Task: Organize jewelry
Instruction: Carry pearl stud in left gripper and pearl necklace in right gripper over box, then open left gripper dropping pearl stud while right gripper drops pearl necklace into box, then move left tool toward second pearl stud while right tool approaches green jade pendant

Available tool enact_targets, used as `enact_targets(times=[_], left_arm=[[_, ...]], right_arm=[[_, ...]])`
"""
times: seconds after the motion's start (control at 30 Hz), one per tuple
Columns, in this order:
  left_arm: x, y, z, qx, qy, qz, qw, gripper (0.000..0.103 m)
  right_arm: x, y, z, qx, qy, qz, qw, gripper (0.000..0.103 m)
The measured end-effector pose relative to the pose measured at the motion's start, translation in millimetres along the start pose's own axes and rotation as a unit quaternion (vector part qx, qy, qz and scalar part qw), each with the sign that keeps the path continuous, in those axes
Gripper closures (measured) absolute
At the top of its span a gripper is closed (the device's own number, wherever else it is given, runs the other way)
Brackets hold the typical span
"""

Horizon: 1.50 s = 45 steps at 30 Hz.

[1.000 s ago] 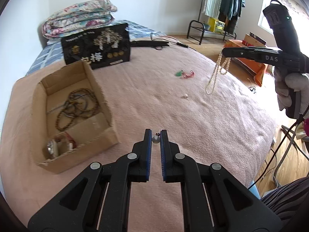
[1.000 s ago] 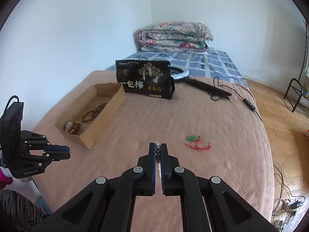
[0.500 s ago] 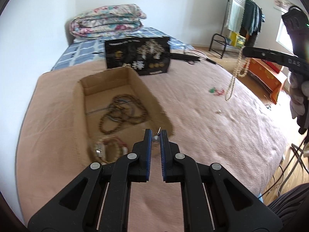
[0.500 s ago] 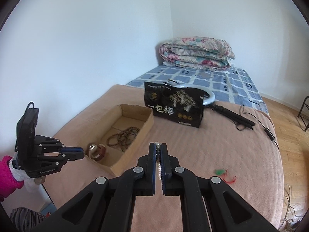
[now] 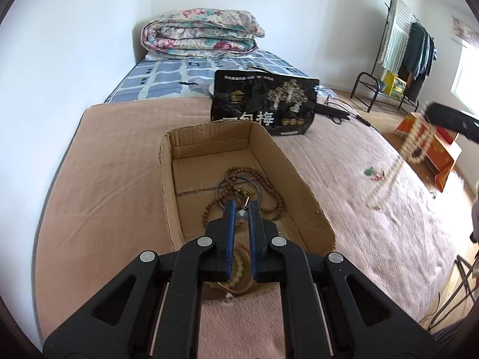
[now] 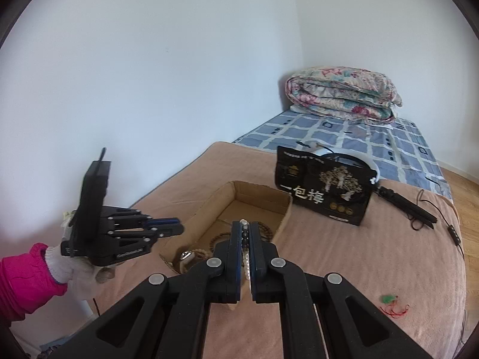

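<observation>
While both tongs are clamped on jewelry, they sit at the near end of the cardboard box [image 5: 295, 176]. Left tongs [image 5: 241, 209]: jaws narrow, pinching a small silver-grey earring [image 5: 241, 214], its thin post poking up past the tips. They hang over the box's near half. Right tongs [image 6: 245, 228]: jaws pressed together on a pearl necklace [image 6: 246, 261], a few dark beads at the tips; in the left wrist view the strand dangles blurred above the blanket, right of the box. A white-gloved hand [image 6: 79, 270] with a pink sleeve [image 6: 22, 281] carries the left tool.

Inside the box: tan bead bracelet [image 5: 236, 266] at the near wall, partly hidden by the tongs; further in, a brown bead string [image 5: 271, 188] tangled with a blue cord [image 5: 223, 184].

On the pink blanket [image 5: 374, 233], well right of the box: a green charm on red cord [image 5: 372, 173]. Just behind the box stands a black gift bag [image 5: 263, 104]. Behind that, black cables, then a folded floral quilt [image 5: 199, 34] on the checked bed sheet. Clothes rack [image 5: 401, 48] far right.
</observation>
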<state>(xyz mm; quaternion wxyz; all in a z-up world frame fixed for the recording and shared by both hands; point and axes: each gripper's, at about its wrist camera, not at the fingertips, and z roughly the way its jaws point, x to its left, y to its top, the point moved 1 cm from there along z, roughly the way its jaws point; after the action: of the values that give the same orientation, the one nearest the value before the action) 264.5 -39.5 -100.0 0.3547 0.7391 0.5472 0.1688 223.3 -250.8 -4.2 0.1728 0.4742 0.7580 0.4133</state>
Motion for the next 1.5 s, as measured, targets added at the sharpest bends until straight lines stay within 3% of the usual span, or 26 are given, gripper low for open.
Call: enact_targets(times=[0.47,1.07,1.17,1.2,1.23,1.27,1.3,1.33,1.4,1.5], left_arm=[[24.9,21.0,36.8,0.008,0.007,-0.027,0.9996,0.096],[32.1,26.2,67.6,0.023,0.030,-0.042,0.9984,0.096],[31.6,26.2,67.8,0.022,0.040,-0.041,0.9981,0.096],[31.5,26.2,67.7,0.022,0.045,-0.040,0.9980,0.094],[31.4,25.9,67.4,0.022,0.049,-0.040,0.9978,0.089],[31.1,25.6,66.2,0.020,0.052,-0.041,0.9976,0.073],[31.3,25.3,64.6,0.016,0.053,-0.041,0.9976,0.062],[30.6,24.9,62.3,0.010,0.054,-0.041,0.9977,0.061],[29.2,24.5,59.3,0.006,0.058,-0.039,0.9976,0.061],[27.0,24.3,55.5,0.002,0.064,-0.036,0.9973,0.054]], right_arm=[[26.4,-0.9,47.8,0.023,0.033,-0.007,0.999,0.101],[22.5,-32.1,102.7,0.071,0.043,0.019,0.996,0.099],[20.7,-34.9,105.1,0.074,0.034,0.024,0.996,0.083],[20.1,-36.1,104.9,0.074,0.028,0.025,0.997,0.072],[19.5,-36.7,104.9,0.073,0.023,0.027,0.997,0.065],[19.0,-37.5,104.2,0.073,0.018,0.029,0.997,0.062],[18.8,-38.4,103.5,0.072,0.014,0.030,0.997,0.050],[18.2,-38.7,103.2,0.072,0.009,0.031,0.997,0.033],[18.1,-39.5,100.4,0.066,-0.011,0.031,0.997,0.017],[18.3,-39.6,95.7,0.057,-0.026,0.029,0.998,0.010]])
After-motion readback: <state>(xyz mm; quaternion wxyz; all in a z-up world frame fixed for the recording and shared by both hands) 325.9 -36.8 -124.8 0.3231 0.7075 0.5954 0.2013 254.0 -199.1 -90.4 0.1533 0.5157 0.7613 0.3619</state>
